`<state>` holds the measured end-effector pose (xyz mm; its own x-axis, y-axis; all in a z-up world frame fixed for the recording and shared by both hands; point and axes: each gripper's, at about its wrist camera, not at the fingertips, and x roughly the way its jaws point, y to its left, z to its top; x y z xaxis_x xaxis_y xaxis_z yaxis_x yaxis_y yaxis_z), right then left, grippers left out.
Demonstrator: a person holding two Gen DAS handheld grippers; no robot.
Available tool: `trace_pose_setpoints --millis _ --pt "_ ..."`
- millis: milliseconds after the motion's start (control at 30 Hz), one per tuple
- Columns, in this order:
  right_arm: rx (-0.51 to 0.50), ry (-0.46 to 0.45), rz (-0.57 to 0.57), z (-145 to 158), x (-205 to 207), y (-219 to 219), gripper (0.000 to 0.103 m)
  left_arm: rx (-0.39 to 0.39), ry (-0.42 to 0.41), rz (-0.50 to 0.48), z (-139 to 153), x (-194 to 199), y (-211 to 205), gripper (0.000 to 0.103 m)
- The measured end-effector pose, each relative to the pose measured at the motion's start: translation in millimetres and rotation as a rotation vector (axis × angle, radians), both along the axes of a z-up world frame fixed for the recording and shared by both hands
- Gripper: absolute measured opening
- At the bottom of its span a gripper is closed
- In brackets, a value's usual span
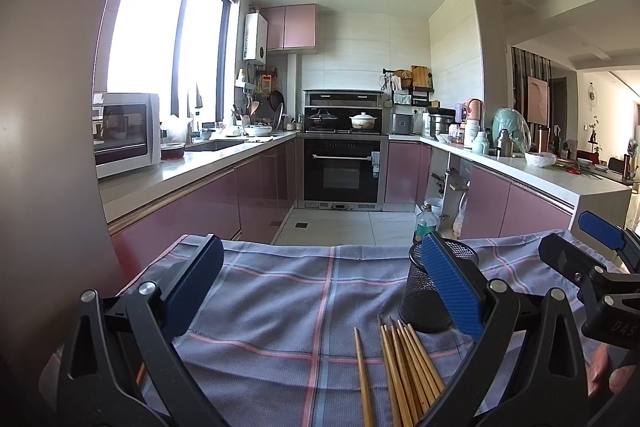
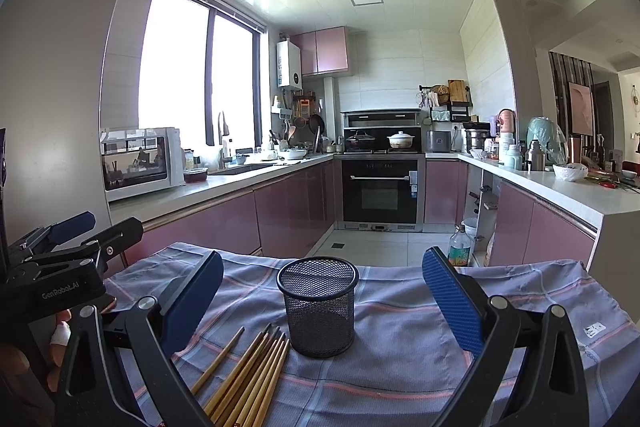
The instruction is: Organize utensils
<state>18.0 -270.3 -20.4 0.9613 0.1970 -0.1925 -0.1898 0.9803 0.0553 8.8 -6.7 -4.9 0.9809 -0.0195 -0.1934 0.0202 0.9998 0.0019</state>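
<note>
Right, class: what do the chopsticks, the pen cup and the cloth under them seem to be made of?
Chopsticks: probably bamboo or wood, tan with a dull sheen and darker tips. Pen cup: black wire mesh, likely metal, since light shows through its wall. Cloth: woven fabric, matte blue-grey with pink and white check lines and soft wrinkles.

Both grippers were black, angular frames with triangular cut-outs and round silver pivot screws. The left gripper (image 1: 320,291) carried blue textured pads (image 1: 452,287); so did the right gripper (image 2: 322,301), and white lettering marked each body.
</note>
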Motion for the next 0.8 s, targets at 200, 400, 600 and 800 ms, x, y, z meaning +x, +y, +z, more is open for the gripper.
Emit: trace_pose_setpoints --millis 200,400,600,800 --pt "-0.013 0.064 0.052 -6.6 6.9 4.0 0.096 -0.001 0.039 -0.014 -4.7 7.8 1.9 0.097" --pt "-0.080 0.215 0.112 -27.0 24.9 20.7 0.093 0.032 0.174 -0.035 -24.5 29.5 3.7 0.097" --pt "-0.117 0.397 0.163 -57.2 45.0 30.9 0.072 0.082 0.337 -0.075 -57.3 54.4 3.9 0.097" --pt "-0.132 0.542 0.200 -83.0 61.2 37.4 0.056 0.125 0.467 -0.128 -92.6 76.8 -2.5 0.090"
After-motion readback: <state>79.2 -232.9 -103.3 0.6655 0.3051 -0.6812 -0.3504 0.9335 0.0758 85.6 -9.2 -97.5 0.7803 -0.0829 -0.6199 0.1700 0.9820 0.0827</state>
